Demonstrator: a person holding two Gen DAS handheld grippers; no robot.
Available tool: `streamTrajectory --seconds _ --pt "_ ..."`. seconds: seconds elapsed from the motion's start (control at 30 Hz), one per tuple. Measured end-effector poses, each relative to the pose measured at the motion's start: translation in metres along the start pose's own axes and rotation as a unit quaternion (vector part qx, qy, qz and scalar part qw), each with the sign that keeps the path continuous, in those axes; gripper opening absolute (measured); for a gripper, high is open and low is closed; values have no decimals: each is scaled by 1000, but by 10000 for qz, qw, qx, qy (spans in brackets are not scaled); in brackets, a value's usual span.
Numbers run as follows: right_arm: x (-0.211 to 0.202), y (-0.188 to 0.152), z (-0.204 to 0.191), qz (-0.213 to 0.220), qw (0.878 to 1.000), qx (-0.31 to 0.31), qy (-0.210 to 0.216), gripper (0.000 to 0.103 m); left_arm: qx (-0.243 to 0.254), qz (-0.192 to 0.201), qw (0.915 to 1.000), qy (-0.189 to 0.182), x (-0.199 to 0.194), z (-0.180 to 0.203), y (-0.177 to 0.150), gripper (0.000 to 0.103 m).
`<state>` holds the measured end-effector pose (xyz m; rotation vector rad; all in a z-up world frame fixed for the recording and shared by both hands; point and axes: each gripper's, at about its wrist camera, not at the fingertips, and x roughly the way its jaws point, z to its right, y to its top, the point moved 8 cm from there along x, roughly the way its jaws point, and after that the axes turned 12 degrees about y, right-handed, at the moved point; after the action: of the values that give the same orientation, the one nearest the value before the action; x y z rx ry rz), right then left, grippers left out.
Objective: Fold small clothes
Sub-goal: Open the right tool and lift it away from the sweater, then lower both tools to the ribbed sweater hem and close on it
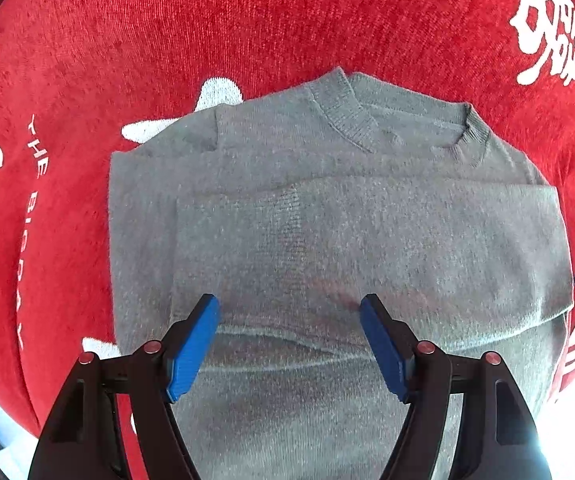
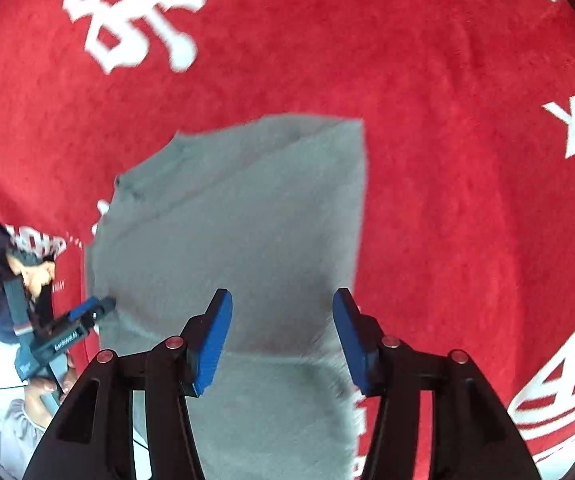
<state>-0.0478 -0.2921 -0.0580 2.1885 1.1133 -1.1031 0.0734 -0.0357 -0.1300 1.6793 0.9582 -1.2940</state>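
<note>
Sweater [image 1: 327,220] on printed cloth [image 1: 247,20] (sleeve folded across), collar [image 1: 343,116] at far edge

Grey knitted sweater [image 1: 327,220], lying flat on the red cloth, ribbed crew neck at the far edge, sleeves folded across its body, lower part doubled over

Gray sweater [image 2: 239,216] on red cloth [image 2: 447,160] (right tongs [image 2: 282,308] agape)

- Sweater [image 1: 327,216]: grey knit, matt and fuzzy, ribbed at the collar.
- Cloth [image 1: 207,20] underneath: red, matt, short nap, white print.
- Pads [image 1: 193,350]: blue, finely ribbed, matt; gripper arms black plastic with metal rivets.
</note>
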Motion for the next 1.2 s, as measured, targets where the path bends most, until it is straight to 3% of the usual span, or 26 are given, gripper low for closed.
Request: streamTrajectory --seconds 0.4,0.43,0.47,0.5,0.67,0.83,0.93,1.07,1.2 --pt "23 -46 -26 -438 9983 -373 -133 70 95 -38 9999 2 -30 24 -25 74" --pt "23 -48 -26 -467 9981 -391 -136 71 42 -42 10000 -16 -33 27 -28 79" --pt "23 -50 -27 -496 9978 -419 -140 72 7 -50 10000 -3 -38 29 -35 98" --pt "24 -53 -30 -525 9974 -474 -148 75 -52 -53 9999 84 -42 31 -39 103" --pt "17 -57 -35 -493 9944 -870 -353 84 -68 -188 9997 104 -55 51 -60 103" --pt "9 -57 -48 -345 9805 -1731 -868 103 -146 -437 9988 178 -65 59 -84 103" --pt "10 -62 -53 -430 9743 -2018 -905 103 -80 -582 9982 147 -60 69 -96 103" --pt "14 -71 -48 -748 9794 -1765 -634 103 6 -737 9972 -103 -64 84 -116 103" --pt "17 -80 -36 -957 9866 -1277 -346 103 -155 -755 9970 -5 -72 86 -131 103"
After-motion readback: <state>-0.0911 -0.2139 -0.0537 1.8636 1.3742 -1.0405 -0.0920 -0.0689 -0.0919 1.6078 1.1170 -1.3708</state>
